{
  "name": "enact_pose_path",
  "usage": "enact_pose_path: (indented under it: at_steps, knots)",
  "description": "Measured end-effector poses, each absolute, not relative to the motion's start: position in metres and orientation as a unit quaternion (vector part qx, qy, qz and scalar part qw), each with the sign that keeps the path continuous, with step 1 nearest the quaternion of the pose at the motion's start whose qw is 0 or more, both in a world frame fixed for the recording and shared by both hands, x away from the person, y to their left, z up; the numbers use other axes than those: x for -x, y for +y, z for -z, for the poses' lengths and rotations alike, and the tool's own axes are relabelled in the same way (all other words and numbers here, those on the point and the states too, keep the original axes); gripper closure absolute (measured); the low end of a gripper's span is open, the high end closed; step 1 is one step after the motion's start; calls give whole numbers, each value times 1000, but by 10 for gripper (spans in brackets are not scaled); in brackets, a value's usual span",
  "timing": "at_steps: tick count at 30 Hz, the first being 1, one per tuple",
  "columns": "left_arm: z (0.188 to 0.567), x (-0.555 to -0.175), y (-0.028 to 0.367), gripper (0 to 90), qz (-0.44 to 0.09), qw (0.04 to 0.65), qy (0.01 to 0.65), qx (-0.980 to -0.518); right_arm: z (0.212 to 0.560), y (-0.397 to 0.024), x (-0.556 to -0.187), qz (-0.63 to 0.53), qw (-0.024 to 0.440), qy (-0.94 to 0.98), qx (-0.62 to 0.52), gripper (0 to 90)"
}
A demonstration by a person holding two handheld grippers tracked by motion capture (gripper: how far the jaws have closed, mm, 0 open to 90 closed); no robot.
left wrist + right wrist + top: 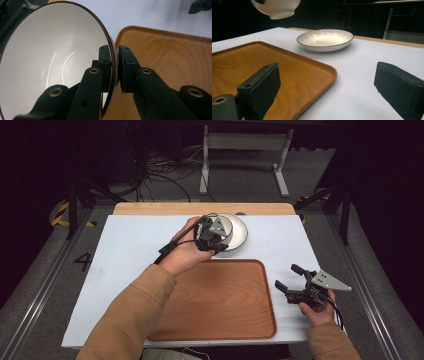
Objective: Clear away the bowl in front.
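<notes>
White and glossy inside, with a thin dark-red rim, the bowl [55, 57] is hanging in the grip of the left gripper [115, 67], whose two black jaws are pinching its wall at the rim, one pad inside and the other outside. In the left gripper view the bowl is tilting steeply, its mouth turned sideways, with the corner of the wooden tray [170, 57] lying below and beyond it. From the high view the left gripper [212, 236] is sitting above the far middle of the white table [125, 250], partly covering a shallow white plate [239, 232] that is resting on the table just past the tray's [220, 300] far edge; the bowl itself is hard to make out there under the hand. In the right gripper view the bowl [277, 7] is showing its pale underside and foot ring up in the air, clear of the table, while the plate [325, 40], with its dark rim and fine radial lines, is lying flat beyond the tray [262, 65]. Over at the near right of the table, beside the tray's right edge, the right gripper [290, 279] is resting in the person's hand with its jaws spread wide and nothing between them.
</notes>
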State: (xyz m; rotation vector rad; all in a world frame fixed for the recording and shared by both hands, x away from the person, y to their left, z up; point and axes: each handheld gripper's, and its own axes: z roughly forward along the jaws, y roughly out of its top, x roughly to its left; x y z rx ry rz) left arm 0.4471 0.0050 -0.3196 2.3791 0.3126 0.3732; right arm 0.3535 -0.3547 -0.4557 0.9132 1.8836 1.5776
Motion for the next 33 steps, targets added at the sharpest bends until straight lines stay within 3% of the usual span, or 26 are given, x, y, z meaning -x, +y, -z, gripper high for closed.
enact_pose_path:
  at_steps: [33]
  knots:
    - [312, -387, 39, 816, -146, 335, 77, -928, 456, -354, -353, -580, 259, 696, -335, 74]
